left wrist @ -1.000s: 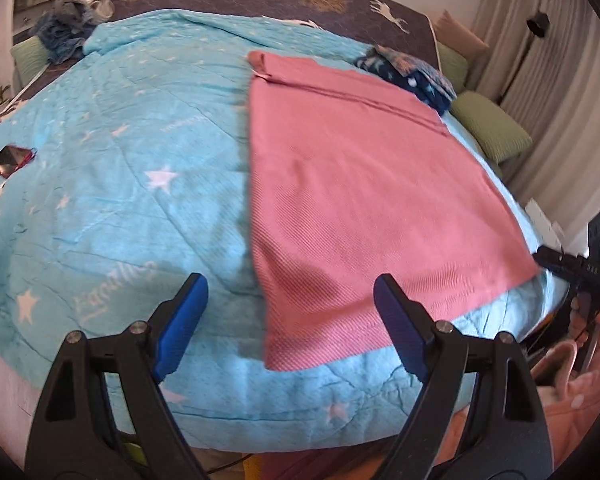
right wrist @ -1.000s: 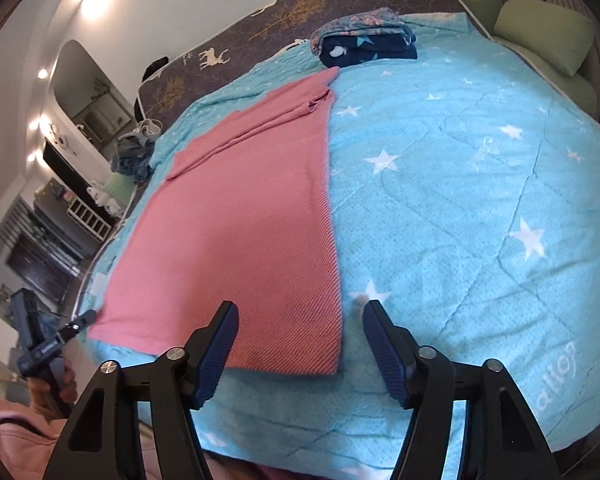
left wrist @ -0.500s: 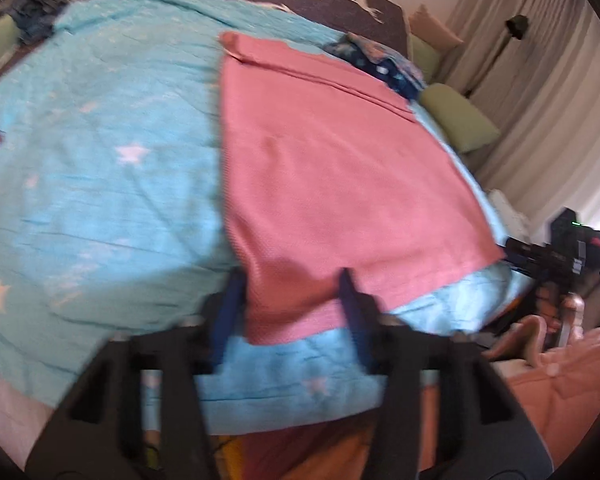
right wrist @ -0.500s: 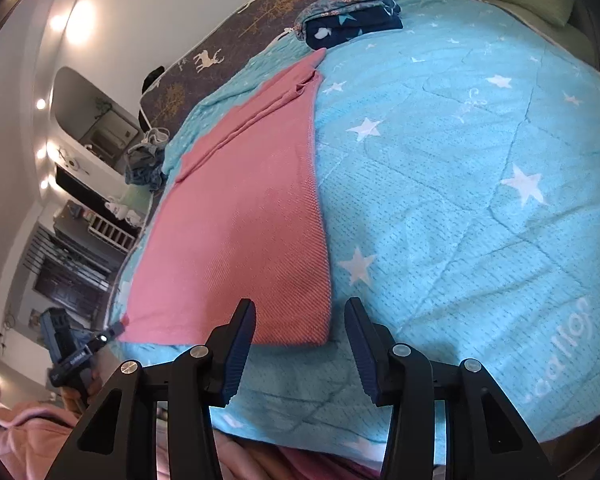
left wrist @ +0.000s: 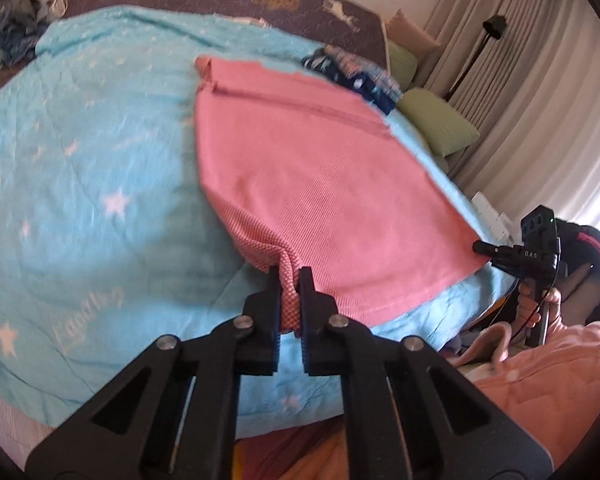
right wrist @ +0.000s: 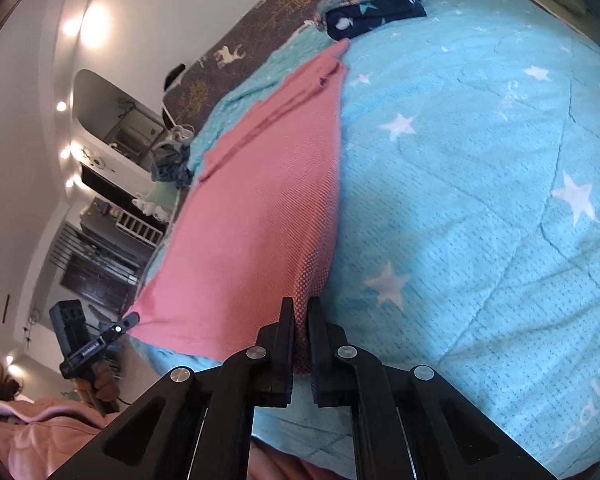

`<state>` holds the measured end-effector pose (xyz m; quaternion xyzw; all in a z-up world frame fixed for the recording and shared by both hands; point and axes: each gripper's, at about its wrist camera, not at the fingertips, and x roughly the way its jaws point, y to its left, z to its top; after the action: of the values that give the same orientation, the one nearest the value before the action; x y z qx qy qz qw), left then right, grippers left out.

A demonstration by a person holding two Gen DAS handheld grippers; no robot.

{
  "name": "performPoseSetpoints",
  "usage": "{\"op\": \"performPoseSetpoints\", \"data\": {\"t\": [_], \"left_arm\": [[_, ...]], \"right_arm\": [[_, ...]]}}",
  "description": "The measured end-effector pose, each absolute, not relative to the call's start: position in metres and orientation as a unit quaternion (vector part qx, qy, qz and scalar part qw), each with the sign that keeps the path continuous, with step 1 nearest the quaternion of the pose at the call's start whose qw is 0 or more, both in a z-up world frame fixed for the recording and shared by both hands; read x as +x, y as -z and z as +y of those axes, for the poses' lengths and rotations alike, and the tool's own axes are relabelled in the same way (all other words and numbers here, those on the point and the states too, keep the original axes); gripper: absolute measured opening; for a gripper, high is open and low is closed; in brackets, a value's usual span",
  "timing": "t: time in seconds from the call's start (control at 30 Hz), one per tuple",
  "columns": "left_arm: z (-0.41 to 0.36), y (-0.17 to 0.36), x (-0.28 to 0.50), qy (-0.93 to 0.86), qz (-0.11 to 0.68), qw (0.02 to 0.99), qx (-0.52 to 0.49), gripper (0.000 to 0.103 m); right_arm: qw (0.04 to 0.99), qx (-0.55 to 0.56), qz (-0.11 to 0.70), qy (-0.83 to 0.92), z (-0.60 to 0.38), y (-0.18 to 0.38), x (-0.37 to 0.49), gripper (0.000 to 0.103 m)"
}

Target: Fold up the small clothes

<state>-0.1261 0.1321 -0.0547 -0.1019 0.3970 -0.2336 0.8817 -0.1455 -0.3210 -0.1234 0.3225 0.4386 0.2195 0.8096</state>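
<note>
While the pink knit garment [left wrist: 324, 184] lies on the star-print quilt [left wrist: 80, 184], left gripper [left wrist: 289, 280] and right gripper [right wrist: 298, 312] each pinch a near corner.

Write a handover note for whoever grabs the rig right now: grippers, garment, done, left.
Left gripper: shut on the near-left corner of the pink garment, fabric bunched between the fingers.
Right gripper: shut on the garment's near-right corner.
The garment lies spread flat on the blue star quilt, its far end toward the headboard. A folded navy patterned pile sits beyond its far end.
Done: both near corners are gripped.
Left: no fold made yet. Probably lift both corners together and carry them toward the far edge, then finish folding.
</note>
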Motion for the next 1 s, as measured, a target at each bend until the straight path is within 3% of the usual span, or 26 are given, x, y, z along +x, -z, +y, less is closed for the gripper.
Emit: {"op": "performPoseSetpoints", "data": {"t": [0.57, 0.73, 0.87, 0.9, 1.0], "left_arm": [[0.140, -0.027, -0.037, 0.218, 0.282, 0.929, -0.099, 0.005], [0.143, -0.024, -0.003, 0.187, 0.300, 0.929, -0.107, 0.005], [0.141, 0.005, -0.017, 0.191, 0.362, 0.909, -0.075, 0.005], [0.140, 0.016, -0.025, 0.196, 0.378, 0.902, -0.066, 0.008], [0.135, 0.038, -0.046, 0.198, 0.410, 0.888, -0.059, 0.031]], "right_arm": [[0.833, 0.354, 0.320, -0.280, -0.339, 0.040, -0.063, 0.005], [0.847, 0.345, 0.310, -0.259, -0.342, 0.023, -0.031, 0.005], [0.843, 0.300, 0.371, -0.247, -0.334, 0.036, -0.034, 0.008], [0.841, 0.279, 0.398, -0.238, -0.330, 0.046, -0.042, 0.008], [0.824, 0.262, 0.454, -0.215, -0.326, 0.076, -0.065, 0.012]]}}
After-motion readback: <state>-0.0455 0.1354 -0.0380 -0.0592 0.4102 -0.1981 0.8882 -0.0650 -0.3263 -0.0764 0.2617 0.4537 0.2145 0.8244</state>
